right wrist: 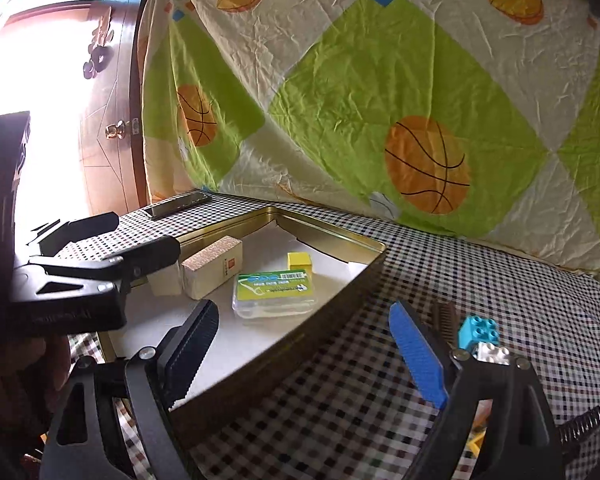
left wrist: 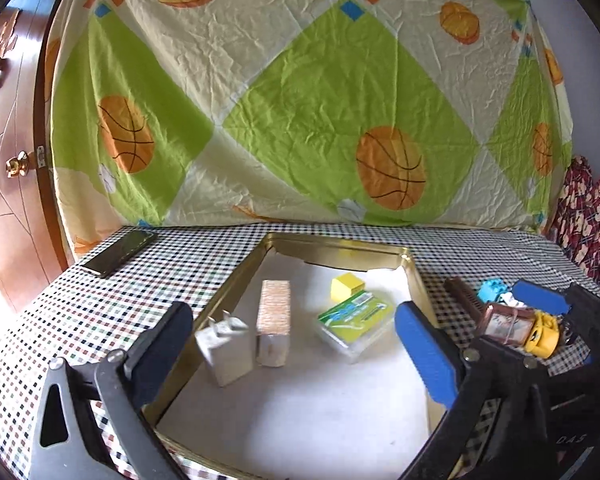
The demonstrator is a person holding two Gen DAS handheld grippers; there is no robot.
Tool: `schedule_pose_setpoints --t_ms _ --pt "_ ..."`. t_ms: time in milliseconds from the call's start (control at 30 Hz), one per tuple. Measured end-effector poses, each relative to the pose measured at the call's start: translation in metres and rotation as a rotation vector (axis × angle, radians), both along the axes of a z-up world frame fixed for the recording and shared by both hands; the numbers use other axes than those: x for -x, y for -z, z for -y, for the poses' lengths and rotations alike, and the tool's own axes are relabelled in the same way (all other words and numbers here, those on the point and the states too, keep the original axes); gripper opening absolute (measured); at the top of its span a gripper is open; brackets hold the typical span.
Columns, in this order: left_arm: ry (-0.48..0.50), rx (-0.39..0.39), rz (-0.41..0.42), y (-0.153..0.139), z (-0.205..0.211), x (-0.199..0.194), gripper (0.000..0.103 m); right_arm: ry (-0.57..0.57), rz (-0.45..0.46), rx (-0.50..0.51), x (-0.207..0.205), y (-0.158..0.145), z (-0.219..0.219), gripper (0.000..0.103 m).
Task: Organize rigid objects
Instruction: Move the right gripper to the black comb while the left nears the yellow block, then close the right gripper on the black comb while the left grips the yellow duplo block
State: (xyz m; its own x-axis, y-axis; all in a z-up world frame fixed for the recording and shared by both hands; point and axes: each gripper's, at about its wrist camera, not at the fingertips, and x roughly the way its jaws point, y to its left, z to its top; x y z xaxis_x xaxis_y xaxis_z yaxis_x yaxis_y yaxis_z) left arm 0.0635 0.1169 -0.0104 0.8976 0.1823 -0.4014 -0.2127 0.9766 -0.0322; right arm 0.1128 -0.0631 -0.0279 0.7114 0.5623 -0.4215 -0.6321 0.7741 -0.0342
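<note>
Gold-rimmed metal tray (left wrist: 236, 280) already holds four items between the left gripper's (left wrist: 296, 340) spread, empty jaws; the right gripper (right wrist: 304, 344), jaws likewise apart, likely next closes on the turquoise studded toy brick (right wrist: 478, 332) just beyond its blue finger

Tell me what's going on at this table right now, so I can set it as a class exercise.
A person is sorting small rigid items into a gold tin tray on a checked tablecloth. Already inside are a white box, a speckled box, a yellow cube and a clear case with a green label. The left gripper hovers open over the tray. The right gripper is open near the blue brick, holding nothing.
</note>
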Motion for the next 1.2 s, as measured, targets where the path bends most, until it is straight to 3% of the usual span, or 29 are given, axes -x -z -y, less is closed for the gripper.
schedule_pose_setpoints --t_ms 333,600,800,1200 --pt "0.163 -0.04 -0.025 0.007 0.082 -0.013 0.102 0.218 0.034 -0.001 -0.001 -0.004 0.1 0.089" --pt "0.28 -0.059 -0.077 0.016 0.136 -0.029 0.102 0.377 -0.062 0.075 -0.019 0.008 0.166 0.089" --pt "0.332 -0.063 -0.118 0.022 0.162 -0.044 0.102 0.369 -0.147 0.109 -0.032 0.022 0.182 0.089" --pt "0.377 -0.047 -0.185 0.029 0.179 -0.066 0.102 0.356 -0.263 0.21 -0.059 0.041 0.166 0.089"
